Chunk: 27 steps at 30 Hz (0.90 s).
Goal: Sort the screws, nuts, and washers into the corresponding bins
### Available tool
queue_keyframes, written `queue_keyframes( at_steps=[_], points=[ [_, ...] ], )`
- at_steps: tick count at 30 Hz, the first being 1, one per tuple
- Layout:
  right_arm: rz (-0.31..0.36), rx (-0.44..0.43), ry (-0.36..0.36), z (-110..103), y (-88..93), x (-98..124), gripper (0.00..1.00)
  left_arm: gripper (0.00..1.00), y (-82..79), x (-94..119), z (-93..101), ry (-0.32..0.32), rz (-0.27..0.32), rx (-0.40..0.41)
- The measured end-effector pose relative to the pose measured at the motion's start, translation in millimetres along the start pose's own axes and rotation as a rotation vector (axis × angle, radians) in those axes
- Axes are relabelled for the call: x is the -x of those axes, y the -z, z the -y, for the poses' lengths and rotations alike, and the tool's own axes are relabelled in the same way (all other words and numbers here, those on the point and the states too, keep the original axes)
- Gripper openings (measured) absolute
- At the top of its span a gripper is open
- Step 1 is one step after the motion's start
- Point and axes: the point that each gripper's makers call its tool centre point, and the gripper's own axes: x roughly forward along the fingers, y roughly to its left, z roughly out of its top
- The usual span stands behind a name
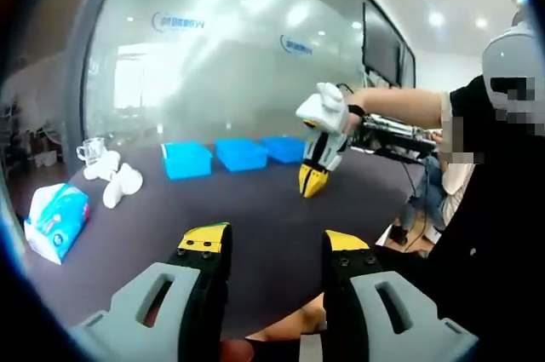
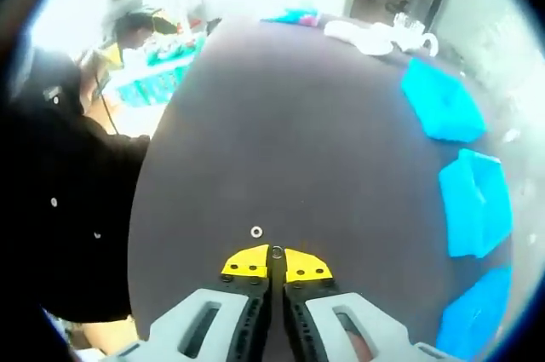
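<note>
**Right pinching small ring part, left spread**

Left gripper view: my left gripper [image 1: 271, 247] jaws spread, holding nothing; three blue bins [image 1: 238, 154] at 12 on dark table [image 1: 255, 209].

Right gripper view: my right gripper [image 2: 276, 258] pinches a small ring-shaped part [image 2: 277, 251]; washer [image 2: 256, 232] at 11, just beside the tips.

I find two blue logos on the glass wall [image 1: 213, 55], at eleven and twelve o'clock. Their lettering is too blurred to read.

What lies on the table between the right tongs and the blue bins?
Nothing visible. The right tongs are shut on a small ring; bare dark table runs to the blue bins. A washer lies aside.
</note>
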Motion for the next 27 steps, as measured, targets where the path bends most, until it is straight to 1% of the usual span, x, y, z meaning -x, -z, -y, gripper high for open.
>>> queue_keyframes(
  at_steps=[3, 5, 7, 10, 12, 13, 15, 16, 18, 19, 20, 23, 25, 26, 27],
  points=[
    [0.055, -0.033, 0.038, -4, -0.2, 11, 0.02, 0.4, -3.8, 0, 0.3, 0.002, 0.009, -0.003],
    [0.096, -0.064, 0.081, -3, 0.5, 20, 0.02, 0.4, -6.0, -1, 1.5, 0.004, 0.013, -0.01],
    [0.141, -0.096, 0.107, -5, 1.4, 30, 0.02, 0.4, -8.0, -2, 2.8, 0.009, 0.019, -0.009],
    [0.224, -0.16, 0.166, -3, 1.6, 45, 0.02, 0.4, -9.9, -3, 5.4, 0.016, 0.022, -0.013],
    [0.281, -0.178, 0.22, -1, 1.2, 56, 0.02, 0.4, -11.1, -3, 6.2, 0.018, 0.025, -0.016],
    [0.327, -0.192, 0.256, 0, -0.2, 64, 0.02, 0.4, -11.9, -3, 6.4, 0.019, 0.027, -0.017],
    [0.396, -0.239, 0.311, 2, -1.4, 76, 0.02, 0.4, -13.9, -3, 6.8, 0.019, 0.031, -0.019],
    [0.426, -0.248, 0.352, 4, -1.4, 82, 0.02, 0.4, -14.9, -3, 6.7, 0.018, 0.033, -0.021],
    [0.467, -0.237, 0.453, 11, -1.2, 94, 0.02, 0.4, -17.3, -2, 5.5, 0.015, 0.037, -0.028],
    [0.505, -0.247, 0.527, 14, -1.0, 105, 0.02, 0.4, -18.1, -2, 4.5, 0.013, 0.039, -0.029],
    [0.528, -0.267, 0.543, 14, -1.2, 109, 0.02, 0.4, -18.4, -2, 3.9, 0.011, 0.04, -0.029],
    [0.674, -0.376, 0.601, 12, -4.6, 130, 0.02, 0.4, -19.0, -2, 2.5, 0.006, 0.04, -0.031],
    [0.736, -0.386, 0.646, 7, -7.8, 140, 0.02, 0.4, -19.8, -1, 2.3, 0.004, 0.042, -0.032],
    [0.789, -0.406, 0.67, 1, -12.3, 146, 0.02, 0.4, -20.6, -1, 2.1, 0.002, 0.043, -0.033],
    [0.824, -0.438, 0.676, 6, -8.3, 152, 0.02, 0.4, -22.2, -1, 1.2, -0.003, 0.048, -0.034]
  ],
)
